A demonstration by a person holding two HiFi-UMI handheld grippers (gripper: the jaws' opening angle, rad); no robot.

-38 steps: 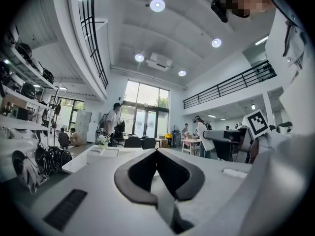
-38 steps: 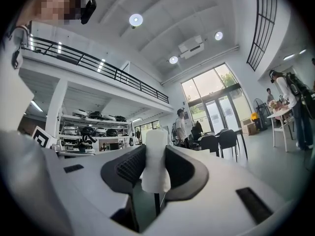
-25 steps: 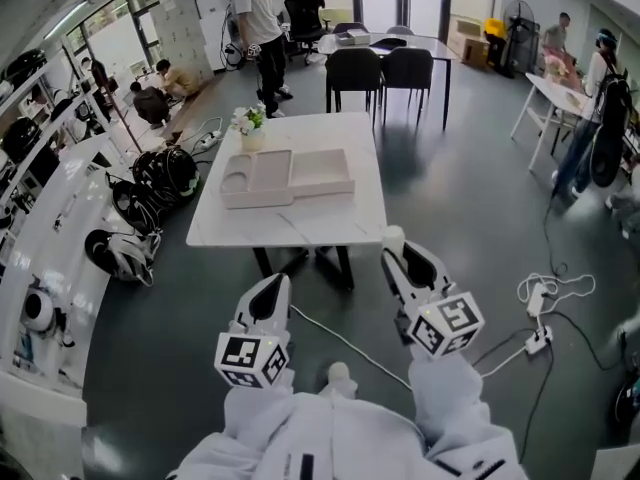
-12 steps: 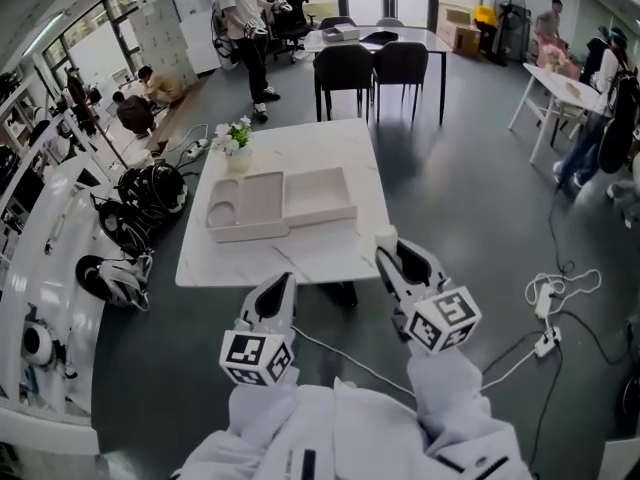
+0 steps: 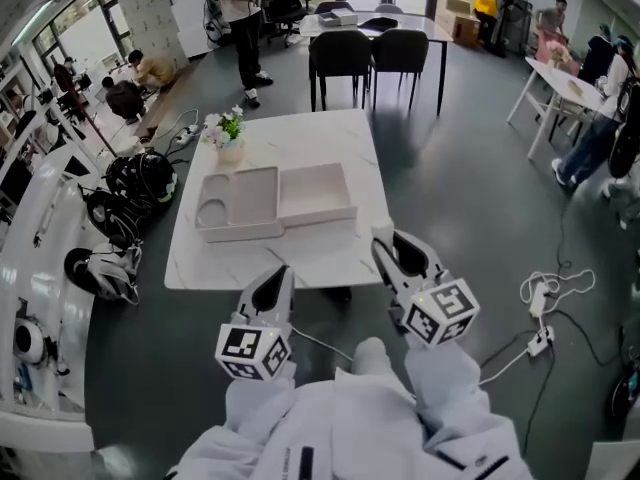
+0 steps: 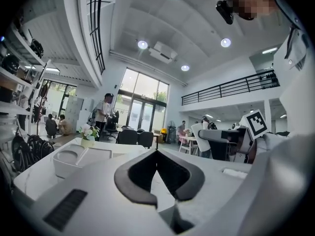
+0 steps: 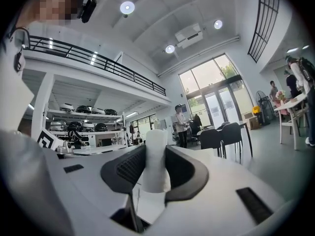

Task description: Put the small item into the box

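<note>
Dark helmets [image 5: 128, 180] lie on the floor at far left, beside a white bench [image 5: 330, 253] in an open workshop. On the bench's far left corner stands a flowerpot [image 5: 227, 136]. Nearer its middle, a pale compartment tray [image 5: 240, 233] touches the left side of an open, shallow box [image 5: 318, 216].

On the near side of the bench, a person in white sleeves holds both tools out above the floor. The left hand-held gripper [image 5: 283, 271] [image 6: 156, 152] is closed and empty, its jaw tips meeting. The right hand-held gripper [image 5: 390, 253] [image 7: 155, 154] is clamped on a small white cylinder [image 5: 381, 234] [image 7: 155, 166], which stands upright between the pads at the bench's near right corner, well apart from the box.

Black chairs [image 5: 370, 58] stand beyond the bench. A power strip [image 5: 540, 340] trails cable across the floor at right.
</note>
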